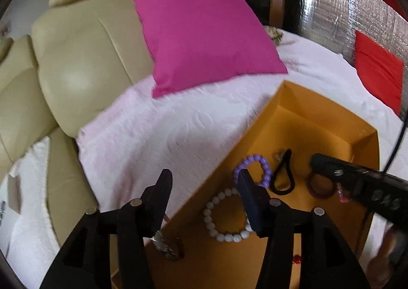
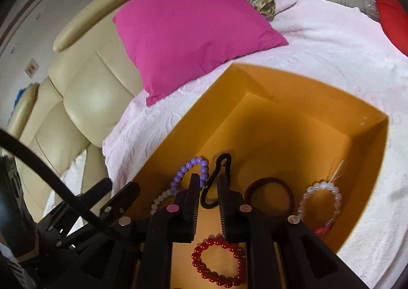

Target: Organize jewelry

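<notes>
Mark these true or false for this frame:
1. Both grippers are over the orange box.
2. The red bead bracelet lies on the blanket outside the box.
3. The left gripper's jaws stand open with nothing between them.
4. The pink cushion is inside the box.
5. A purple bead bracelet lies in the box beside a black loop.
1. True: the left gripper and the right gripper both hang over the orange box.
2. False: the red bead bracelet lies on the box floor, under the right gripper.
3. True.
4. False: the pink cushion rests on the blanket, behind the box.
5. True: the purple bead bracelet lies next to the black loop.
</notes>
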The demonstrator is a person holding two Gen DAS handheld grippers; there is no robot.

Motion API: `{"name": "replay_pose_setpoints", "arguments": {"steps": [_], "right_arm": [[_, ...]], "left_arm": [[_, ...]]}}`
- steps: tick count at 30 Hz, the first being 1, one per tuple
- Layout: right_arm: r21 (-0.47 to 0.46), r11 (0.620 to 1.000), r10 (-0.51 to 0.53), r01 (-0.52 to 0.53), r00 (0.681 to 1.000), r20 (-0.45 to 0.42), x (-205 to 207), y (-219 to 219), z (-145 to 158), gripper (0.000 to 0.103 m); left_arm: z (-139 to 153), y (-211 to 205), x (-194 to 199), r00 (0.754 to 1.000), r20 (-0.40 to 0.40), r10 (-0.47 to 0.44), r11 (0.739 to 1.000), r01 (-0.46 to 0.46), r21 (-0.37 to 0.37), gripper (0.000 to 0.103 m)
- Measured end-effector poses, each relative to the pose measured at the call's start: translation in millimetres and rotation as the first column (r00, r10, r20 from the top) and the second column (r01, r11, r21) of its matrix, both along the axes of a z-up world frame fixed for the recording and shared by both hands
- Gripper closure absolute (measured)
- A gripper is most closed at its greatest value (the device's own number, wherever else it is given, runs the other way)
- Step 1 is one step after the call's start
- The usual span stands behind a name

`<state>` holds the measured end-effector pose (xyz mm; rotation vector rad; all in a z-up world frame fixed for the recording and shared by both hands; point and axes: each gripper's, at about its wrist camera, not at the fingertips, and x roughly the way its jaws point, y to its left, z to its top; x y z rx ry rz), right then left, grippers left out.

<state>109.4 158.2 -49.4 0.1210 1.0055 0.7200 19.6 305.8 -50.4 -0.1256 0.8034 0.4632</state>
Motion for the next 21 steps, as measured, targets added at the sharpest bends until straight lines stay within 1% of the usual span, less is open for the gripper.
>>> {"name": "replay_pose_setpoints", "arguments": {"steps": [2, 3, 4, 6, 9, 10, 11, 12, 13, 14, 18, 21], "right_arm": [[0.011, 1.000, -0.023, 0.023, 0.999, 0.034, -4.4, -6.7, 9.9, 0.087], [0.003, 1.000, -0.030, 0.030, 0.998, 0.056, -7.4, -8.5, 14.2, 0.087], [-0.016, 0.999, -0.041, 0.043, 0.994, 0.101, -14.7, -13.2, 22.6, 0.087], [-0.028, 0.998, -0.053, 0.058, 0.987, 0.149, -29.4, -23.4, 34.5, 0.087], [-0.028, 0.997, -0.064, 0.070, 0.982, 0.179, -52.5, -41.3, 48.9, 0.087], [-0.041, 0.996, -0.066, 0.076, 0.977, 0.201, -66.8, -49.0, 56.2, 0.082], [-0.051, 0.996, -0.066, 0.079, 0.974, 0.216, -75.1, -52.8, 60.2, 0.074], [-0.072, 0.993, -0.068, 0.088, 0.967, 0.244, -90.2, -59.3, 67.6, 0.069], [-0.084, 0.992, -0.069, 0.094, 0.962, 0.266, -102.3, -64.3, 73.7, 0.059], [-0.085, 0.991, -0.071, 0.098, 0.958, 0.279, -110.2, -68.3, 77.2, 0.056], [-0.066, 0.993, -0.071, 0.097, 0.946, 0.316, -156.4, -87.0, 103.0, 0.056], [-0.079, 0.993, -0.060, 0.093, 0.937, 0.345, -186.5, -91.7, 120.0, 0.056]], "left_arm": [[4.8, -3.4, -3.5, 1.000, 0.009, 0.012, 1.000, -0.012, 0.026, 0.034], [7.2, -6.0, -5.8, 1.000, 0.010, 0.017, 0.999, -0.017, 0.038, 0.033], [9.5, -7.5, -7.8, 1.000, 0.008, 0.019, 0.999, -0.019, 0.050, 0.033], [17.5, -14.4, -14.0, 1.000, 0.000, 0.017, 0.995, -0.017, 0.093, 0.033], [33.9, -25.9, -31.6, 1.000, 0.015, 0.013, 0.987, -0.015, 0.157, 0.032], [41.8, -30.4, -42.5, 0.999, 0.031, 0.008, 0.985, -0.013, 0.170, 0.027], [50.0, -34.2, -53.4, 0.999, 0.044, 0.004, 0.985, -0.011, 0.173, 0.024], [57.8, -36.5, -62.9, 0.998, 0.057, -0.002, 0.985, -0.007, 0.170, 0.024], [64.8, -39.2, -71.1, 0.998, 0.069, -0.005, 0.986, -0.007, 0.169, 0.024], [73.5, -42.3, -81.3, 0.996, 0.086, -0.005, 0.985, -0.010, 0.175, 0.024], [105.1, -55.0, -119.4, 0.990, 0.142, -0.011, 0.978, -0.019, 0.209, 0.024], [125.2, -60.6, -144.5, 0.984, 0.178, -0.021, 0.977, -0.017, 0.212, 0.022]]}}
